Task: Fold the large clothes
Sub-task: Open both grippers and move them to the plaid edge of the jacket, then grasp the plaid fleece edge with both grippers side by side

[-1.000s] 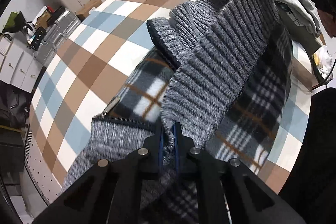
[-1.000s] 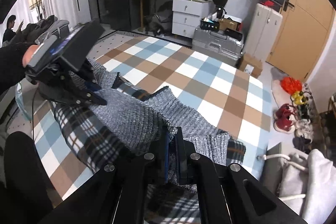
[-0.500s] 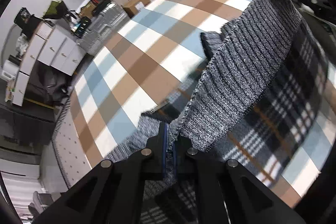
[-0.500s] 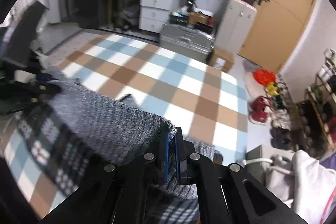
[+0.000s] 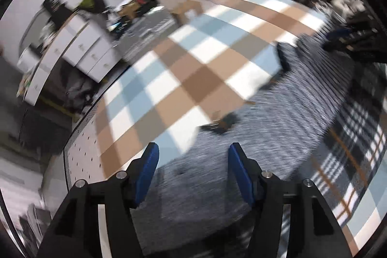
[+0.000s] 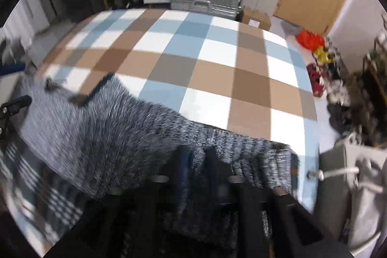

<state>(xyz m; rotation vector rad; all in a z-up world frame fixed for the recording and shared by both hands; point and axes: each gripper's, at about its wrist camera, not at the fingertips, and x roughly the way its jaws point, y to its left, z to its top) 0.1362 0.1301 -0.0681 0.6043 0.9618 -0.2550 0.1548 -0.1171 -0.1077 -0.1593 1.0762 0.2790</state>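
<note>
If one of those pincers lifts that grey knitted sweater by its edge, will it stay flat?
Probably not. The grey ribbed-knit sweater already drapes in soft folds over the checked tablecloth, so it would likely sag. Its thick knit suggests some weight and little slip.

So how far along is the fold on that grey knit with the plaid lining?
Done: one grey side of the knit lies folded over the plaid lining on the checked cloth. In hand: both jaws have just been opening; the left hand-held gripper is empty, while knit still sits loosely between the right hand-held gripper fingers. Left: further folds; plaid remains exposed.
</note>
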